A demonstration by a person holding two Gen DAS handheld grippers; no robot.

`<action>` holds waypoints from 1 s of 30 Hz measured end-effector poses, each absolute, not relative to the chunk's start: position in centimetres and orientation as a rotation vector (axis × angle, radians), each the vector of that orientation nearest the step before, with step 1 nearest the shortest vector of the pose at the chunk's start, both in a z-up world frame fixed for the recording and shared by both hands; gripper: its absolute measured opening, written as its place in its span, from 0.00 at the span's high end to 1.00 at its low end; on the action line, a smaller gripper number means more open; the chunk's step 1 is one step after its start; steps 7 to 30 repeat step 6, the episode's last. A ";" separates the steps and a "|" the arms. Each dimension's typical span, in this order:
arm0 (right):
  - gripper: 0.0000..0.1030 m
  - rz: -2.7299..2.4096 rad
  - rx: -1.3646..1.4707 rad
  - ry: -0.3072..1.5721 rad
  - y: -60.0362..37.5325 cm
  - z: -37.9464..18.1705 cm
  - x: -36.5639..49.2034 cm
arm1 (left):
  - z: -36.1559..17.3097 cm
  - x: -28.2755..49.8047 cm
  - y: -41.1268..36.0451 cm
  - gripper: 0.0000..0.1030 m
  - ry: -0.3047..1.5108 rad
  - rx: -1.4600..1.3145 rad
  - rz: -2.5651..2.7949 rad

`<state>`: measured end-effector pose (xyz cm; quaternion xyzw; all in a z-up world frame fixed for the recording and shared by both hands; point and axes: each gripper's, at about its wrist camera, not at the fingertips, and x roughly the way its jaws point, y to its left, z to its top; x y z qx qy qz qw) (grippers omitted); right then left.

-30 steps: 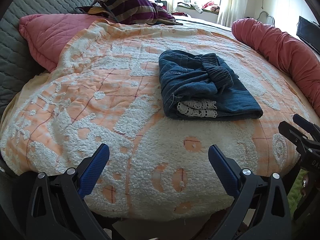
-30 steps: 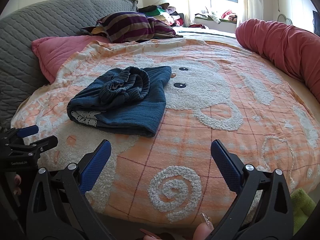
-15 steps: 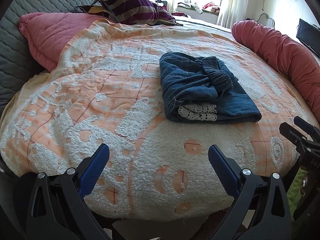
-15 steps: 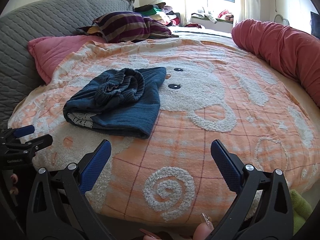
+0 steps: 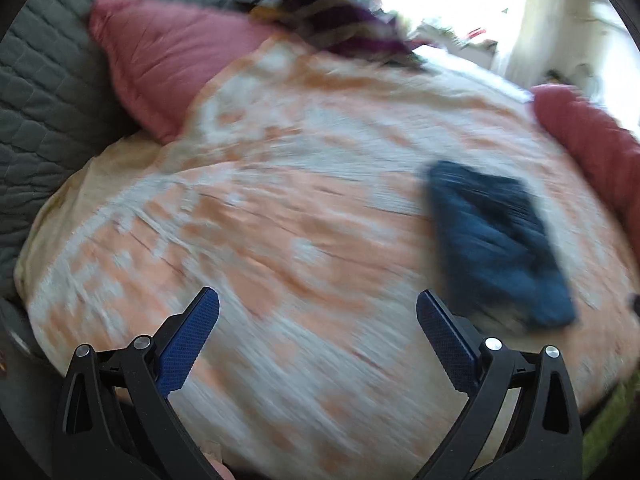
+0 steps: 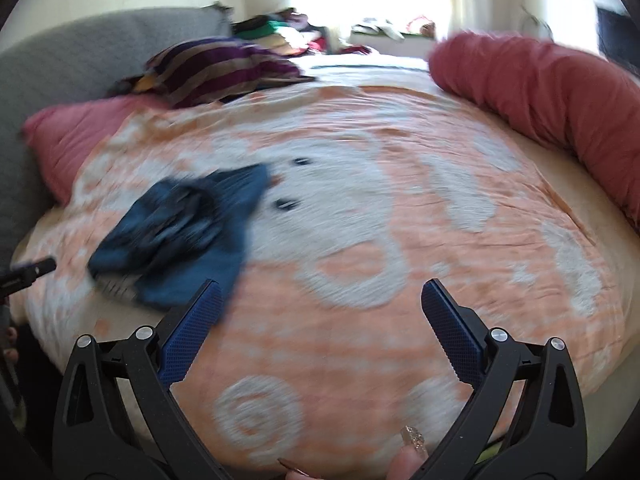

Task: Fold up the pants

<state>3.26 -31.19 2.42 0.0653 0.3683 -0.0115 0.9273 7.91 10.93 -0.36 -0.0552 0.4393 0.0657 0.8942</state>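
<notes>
- Lying on the blanket as a compact dark-blue bundle, the pants are looking already folded: several layers are stacking up, with a gathered band bunching on top and a pale lacy edge peeking out at the near end.
- Judging from that, the folding itself is appearing done; at most a tidy-up of the bunched top layer or a carry-away is remaining. Both views are blurring, so finer creases are not showing.
- Relative to the pants, the pink pillow is sitting beyond them toward the grey headboard, and the red bolster is lying well apart across the bed.
- The left gripper is hanging near the bed's edge, apart from the pants, which are lying ahead and off to its right. Its jaws are spreading wide, gripping nothing and touching nothing.
- The right gripper is likewise standing short of the pants, which are lying ahead to its left. Its jaws are gaping wide too, empty, with only blanket showing between them.
</notes>
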 end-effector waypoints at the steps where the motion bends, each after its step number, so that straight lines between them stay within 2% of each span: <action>1: 0.09 -0.049 0.167 0.767 -33.2 2.5 4.2 | -0.4 9.5 12.3 0.04 0.919 -0.115 0.166; 6: 0.08 -0.327 0.244 0.850 -46.6 1.1 10.4 | -1.3 18.8 20.0 0.04 0.938 -0.100 0.377; 30: 0.08 -0.327 0.244 0.850 -46.6 1.1 10.4 | -1.3 18.8 20.0 0.04 0.938 -0.100 0.377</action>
